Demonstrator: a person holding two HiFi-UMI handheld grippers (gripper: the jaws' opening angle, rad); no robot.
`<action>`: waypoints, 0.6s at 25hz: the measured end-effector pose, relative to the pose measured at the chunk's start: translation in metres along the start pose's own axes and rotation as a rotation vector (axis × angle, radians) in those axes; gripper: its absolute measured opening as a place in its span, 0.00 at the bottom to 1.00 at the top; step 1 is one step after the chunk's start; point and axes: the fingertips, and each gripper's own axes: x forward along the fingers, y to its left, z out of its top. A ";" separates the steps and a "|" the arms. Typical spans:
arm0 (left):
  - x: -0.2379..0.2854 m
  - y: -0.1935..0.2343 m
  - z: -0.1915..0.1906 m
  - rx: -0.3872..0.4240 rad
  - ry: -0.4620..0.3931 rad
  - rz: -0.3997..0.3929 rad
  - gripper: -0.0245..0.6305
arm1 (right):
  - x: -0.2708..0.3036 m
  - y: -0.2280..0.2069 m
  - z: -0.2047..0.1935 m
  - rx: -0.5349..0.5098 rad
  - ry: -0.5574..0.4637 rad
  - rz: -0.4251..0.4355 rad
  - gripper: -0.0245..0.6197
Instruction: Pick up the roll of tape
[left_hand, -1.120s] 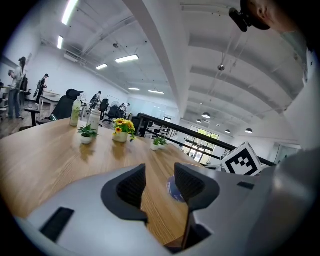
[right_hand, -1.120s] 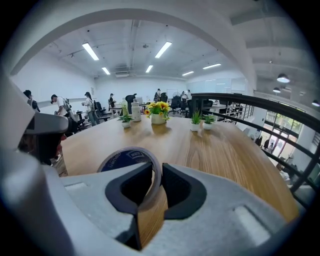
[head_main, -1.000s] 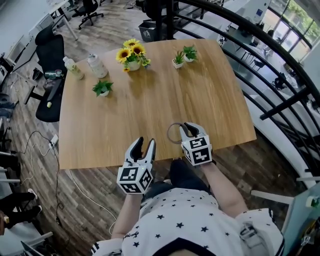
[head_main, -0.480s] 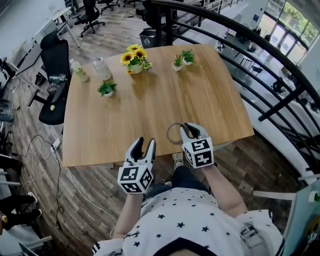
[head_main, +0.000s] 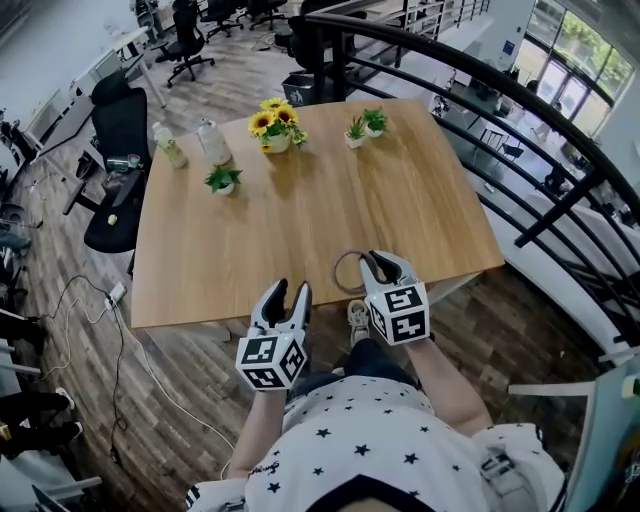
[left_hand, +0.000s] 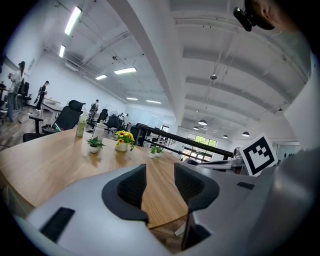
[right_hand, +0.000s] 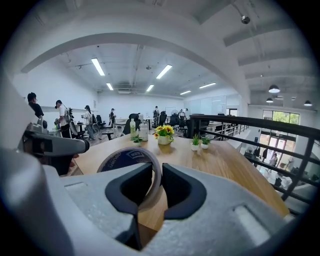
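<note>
The roll of tape (head_main: 348, 271) is a thin ring with a printed inner core, lifted above the wooden table's (head_main: 300, 215) near edge. My right gripper (head_main: 374, 265) is shut on its rim. In the right gripper view the roll of tape (right_hand: 131, 161) stands upright between the two dark pads, sticking out to the left. My left gripper (head_main: 290, 293) hangs just off the table's near edge, to the left of the right one. Its jaws stand apart with nothing between them, as the left gripper view shows for the left gripper (left_hand: 160, 182).
At the table's far side stand a pot of sunflowers (head_main: 275, 128), three small green plants (head_main: 223, 180) and two bottles (head_main: 212, 142). Office chairs (head_main: 120, 130) stand to the left, a dark curved railing (head_main: 520, 110) runs along the right. A shoe (head_main: 357, 322) shows below the table edge.
Both grippers have drawn back toward the table's near edge and risen a little. The right one carries the tape with it, still held the same way.
</note>
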 end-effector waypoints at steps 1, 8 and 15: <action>-0.003 0.000 0.000 0.000 -0.003 0.000 0.30 | -0.003 0.002 0.001 -0.001 -0.007 0.000 0.15; -0.023 -0.004 0.001 0.001 -0.020 0.003 0.30 | -0.027 0.017 0.008 -0.007 -0.046 0.003 0.15; -0.034 -0.009 0.000 0.003 -0.035 -0.004 0.30 | -0.043 0.026 0.013 -0.022 -0.080 0.002 0.15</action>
